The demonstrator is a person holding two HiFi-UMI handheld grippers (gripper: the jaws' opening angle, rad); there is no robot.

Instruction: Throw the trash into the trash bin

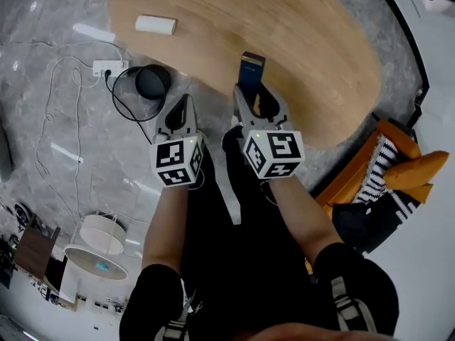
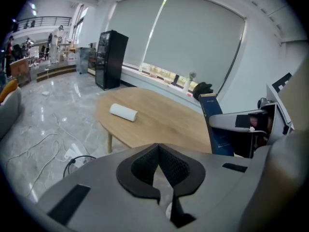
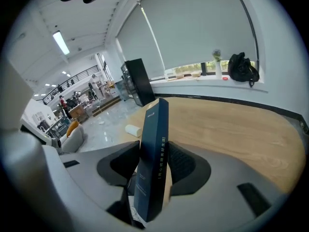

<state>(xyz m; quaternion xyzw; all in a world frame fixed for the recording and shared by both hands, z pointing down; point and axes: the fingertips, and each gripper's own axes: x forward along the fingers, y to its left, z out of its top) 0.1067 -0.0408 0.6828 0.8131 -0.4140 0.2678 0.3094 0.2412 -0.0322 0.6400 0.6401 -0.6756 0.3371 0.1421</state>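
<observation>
Dark blue box (image 3: 153, 144), the trash, stands upright, clamped low between the pads of the right gripper (image 1: 257, 105) so that it carries steadily. Left gripper (image 1: 178, 116) is spare, its jaws pressed together on nothing. Beyond, on the floor beside the wooden table (image 1: 306, 41), a black round vessel (image 1: 153, 82) is probably the bin. Farther off, a white roll (image 1: 156, 25) lies on the tabletop.

An oval wooden tabletop (image 1: 298, 41) carries a white roll (image 1: 156, 25) lying on its side near one end. Beside that end, on the grey marble floor (image 1: 43, 141), stand a black round bin (image 1: 152, 82) and a white power strip (image 1: 109, 67), with a looped black cable (image 1: 122, 111) around them.
</observation>
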